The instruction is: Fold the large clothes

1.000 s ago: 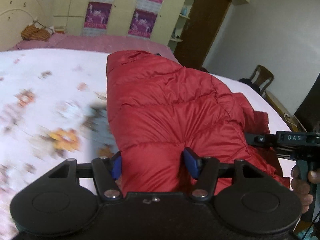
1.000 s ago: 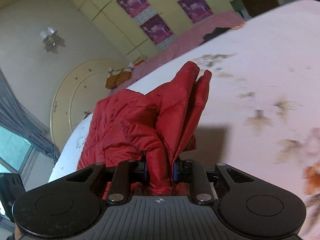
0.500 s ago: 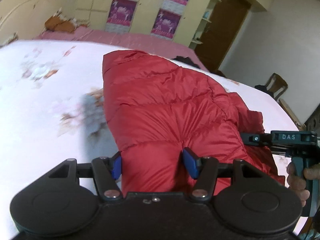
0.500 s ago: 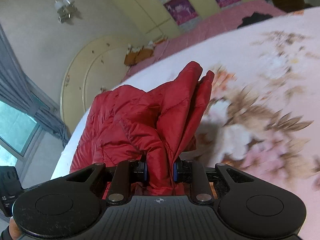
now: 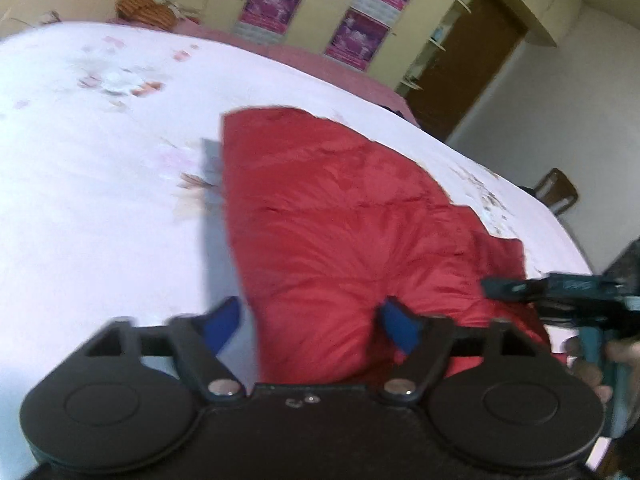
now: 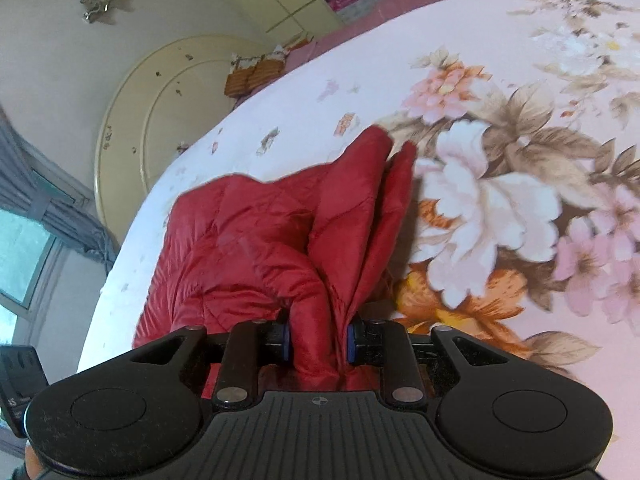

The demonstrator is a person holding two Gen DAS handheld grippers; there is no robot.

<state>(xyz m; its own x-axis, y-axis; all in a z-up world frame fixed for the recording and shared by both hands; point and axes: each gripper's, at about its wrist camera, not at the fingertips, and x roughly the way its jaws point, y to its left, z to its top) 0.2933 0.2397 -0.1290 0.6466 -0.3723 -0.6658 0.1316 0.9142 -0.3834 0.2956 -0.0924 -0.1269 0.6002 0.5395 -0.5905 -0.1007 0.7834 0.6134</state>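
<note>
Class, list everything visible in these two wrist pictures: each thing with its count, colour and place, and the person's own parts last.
jacket: one, red, quilted, lying on the bed
bed cover: one, pale pink with flowers, under the jacket
posters: several, purple, on the cupboard doors
door: one, brown, far wall
chair: one, dark wood, past the bed
headboard: one, cream, round
left gripper: black, jaws just opened, left pad clear of jacket
right gripper: black, jaws loosening, jacket fold between them
</note>
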